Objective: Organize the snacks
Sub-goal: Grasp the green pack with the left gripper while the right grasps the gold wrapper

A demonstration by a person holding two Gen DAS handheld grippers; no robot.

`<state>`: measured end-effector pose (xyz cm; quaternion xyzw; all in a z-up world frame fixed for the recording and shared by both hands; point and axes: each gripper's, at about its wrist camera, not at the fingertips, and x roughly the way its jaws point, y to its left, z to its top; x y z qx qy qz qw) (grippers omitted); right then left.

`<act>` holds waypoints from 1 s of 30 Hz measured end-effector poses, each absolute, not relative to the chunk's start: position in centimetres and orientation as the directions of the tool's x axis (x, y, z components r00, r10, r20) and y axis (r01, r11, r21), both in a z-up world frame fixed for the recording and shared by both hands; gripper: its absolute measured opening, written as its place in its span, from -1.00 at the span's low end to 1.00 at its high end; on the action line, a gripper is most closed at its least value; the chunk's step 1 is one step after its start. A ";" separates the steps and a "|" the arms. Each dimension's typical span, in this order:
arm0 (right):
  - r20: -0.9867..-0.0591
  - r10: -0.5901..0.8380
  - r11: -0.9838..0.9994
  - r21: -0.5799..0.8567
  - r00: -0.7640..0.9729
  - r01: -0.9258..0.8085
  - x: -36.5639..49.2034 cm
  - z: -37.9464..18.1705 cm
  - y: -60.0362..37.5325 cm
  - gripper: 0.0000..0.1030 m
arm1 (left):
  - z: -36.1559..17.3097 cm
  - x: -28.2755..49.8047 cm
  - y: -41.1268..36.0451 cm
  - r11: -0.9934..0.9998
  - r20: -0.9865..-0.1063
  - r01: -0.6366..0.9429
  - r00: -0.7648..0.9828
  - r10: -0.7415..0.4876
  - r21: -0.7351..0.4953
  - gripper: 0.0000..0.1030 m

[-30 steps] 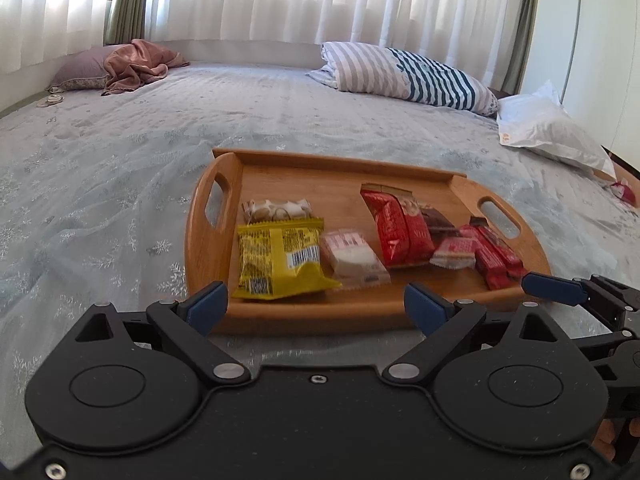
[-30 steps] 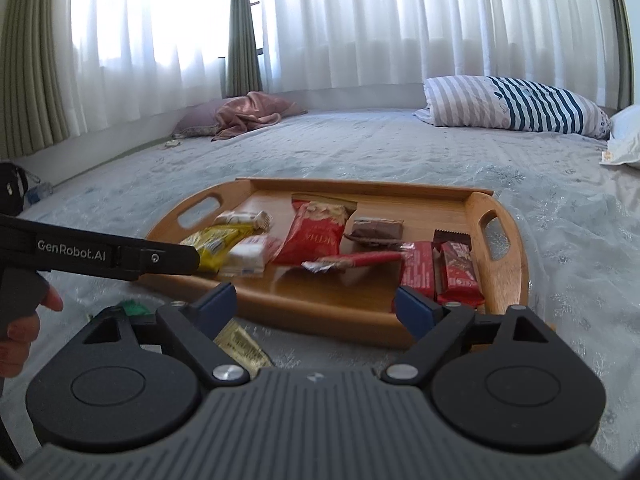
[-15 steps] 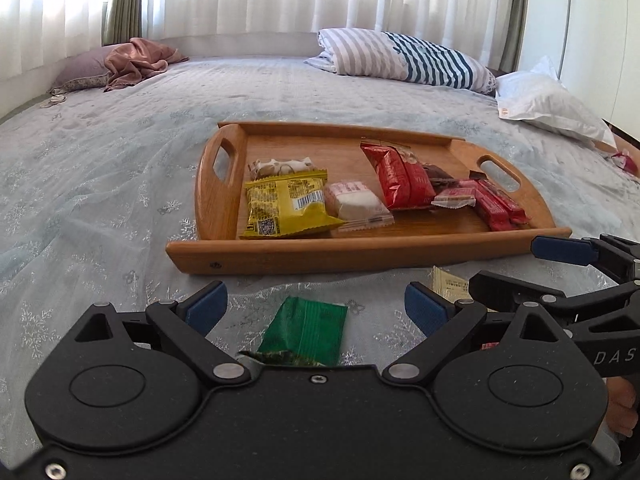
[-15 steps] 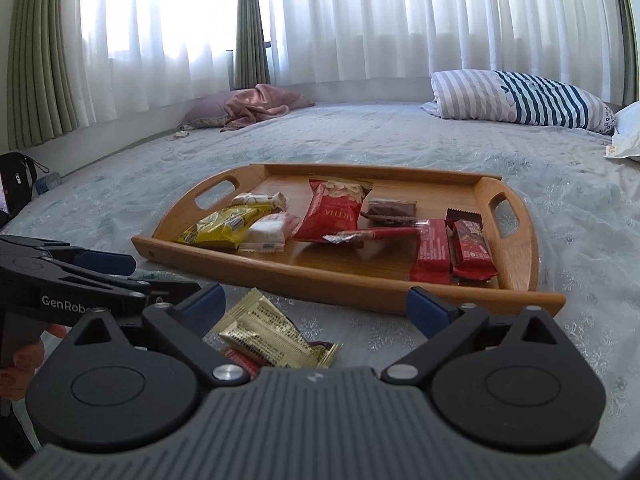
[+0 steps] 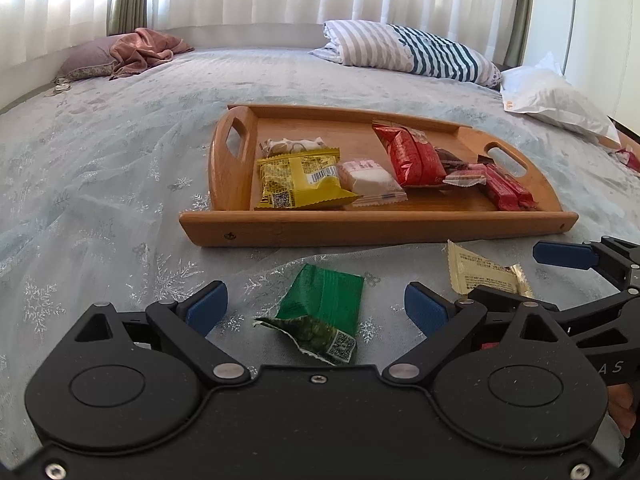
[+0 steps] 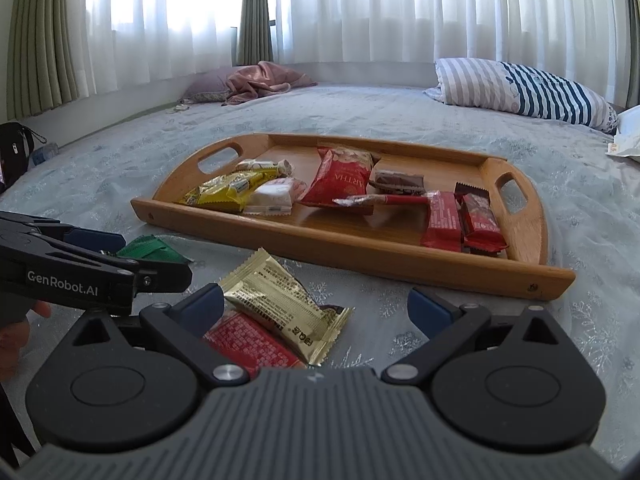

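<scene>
A wooden tray [image 5: 360, 228] [image 6: 360, 256] sits on the bed and holds a yellow packet [image 5: 300, 180], a white packet [image 5: 368, 180], a red bag [image 6: 344, 176] and red bars [image 6: 460, 220]. Three loose packets lie on the bedspread in front of it. The green packet [image 5: 324, 300] [image 6: 154, 250] lies between the spread fingers of my open left gripper [image 5: 316, 306] [image 6: 136, 258], untouched. My right gripper [image 6: 316, 310] [image 5: 532, 276] stands wide open over the gold packet [image 6: 280, 304] [image 5: 480, 276], which overlaps a red packet [image 6: 248, 344]. Neither gripper holds anything.
A striped pillow [image 5: 412, 52] and a white plastic bag [image 5: 556, 100] lie at the far right of the bed, a pink blanket [image 5: 140, 50] at the far left. A black bag [image 6: 14, 152] stands beside the bed. A hand [image 6: 16, 332] holds the left gripper.
Both views have drawn back from the tray and tipped down, so the green, gold and red loose packets have come into sight between the fingers. The right jaws spread slightly wider.
</scene>
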<state>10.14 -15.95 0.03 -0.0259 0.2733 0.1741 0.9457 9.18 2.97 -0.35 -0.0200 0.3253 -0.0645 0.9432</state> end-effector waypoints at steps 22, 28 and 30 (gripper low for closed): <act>-0.531 0.343 0.932 0.088 0.775 -0.352 10.5 -0.6 -16.6 1.00 | -0.9 8.1 2.2 0.989 -0.572 0.145 0.809 -0.134 -0.027 0.09; -0.527 0.343 0.931 0.085 0.777 -0.354 10.4 -0.6 -16.5 1.00 | -0.5 7.8 1.7 0.986 -0.570 0.163 0.808 -0.148 -0.026 -0.15; -0.527 0.344 0.931 0.085 0.777 -0.354 10.4 -0.6 -16.5 1.00 | -0.5 7.7 1.6 0.986 -0.570 0.165 0.808 -0.150 -0.024 -0.15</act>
